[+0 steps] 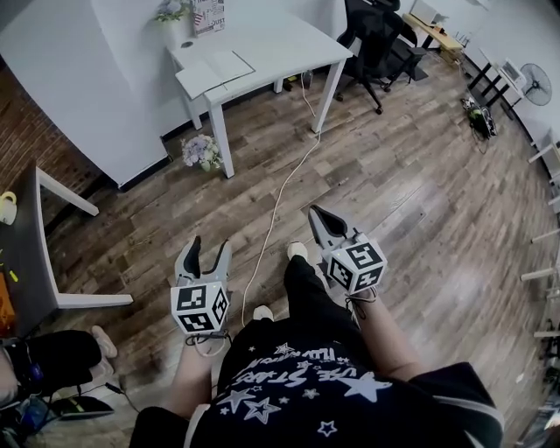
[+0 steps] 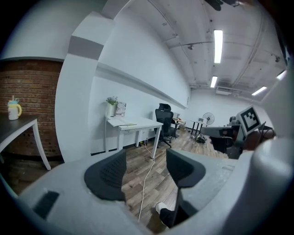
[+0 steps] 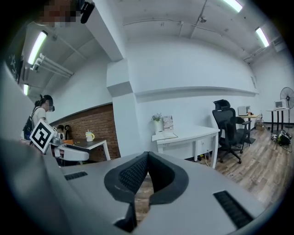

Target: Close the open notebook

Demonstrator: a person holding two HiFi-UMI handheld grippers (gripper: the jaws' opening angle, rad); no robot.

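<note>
As I read it, nothing of the job is done yet. The open white notebook (image 1: 214, 72) lies flat with its pages up near the left end of the white rectangular table (image 1: 280, 42). In the head view that table stands at about eleven o'clock from me, well apart, across a stretch of brown wood-plank floor (image 1: 394, 192). On the table at one o'clock from the notebook, against the wall, are a small potted green plant (image 1: 172, 10) and a printed card (image 1: 208, 16). At three o'clock from the table sits a black office chair (image 1: 376, 35).

Neither of my tongs is anywhere near the notebook. The grey left gripper (image 1: 208, 252) hangs low in front of me at about eleven o'clock with its jaws spread. Its own view shows only floor and the thin white cable (image 1: 278, 203) in the gap, so it holds nothing. The grey right gripper (image 1: 318, 217), at about one o'clock, has its jaws pressed together on nothing.

What is left is the whole task. I judge I must first cover the floor between here and the table. Then I must bring one gripper to an outer cover edge, lift it and fold it over onto the other half. Both gripper views show the notebook small and far off, at twelve o'clock above the jaws.
</note>
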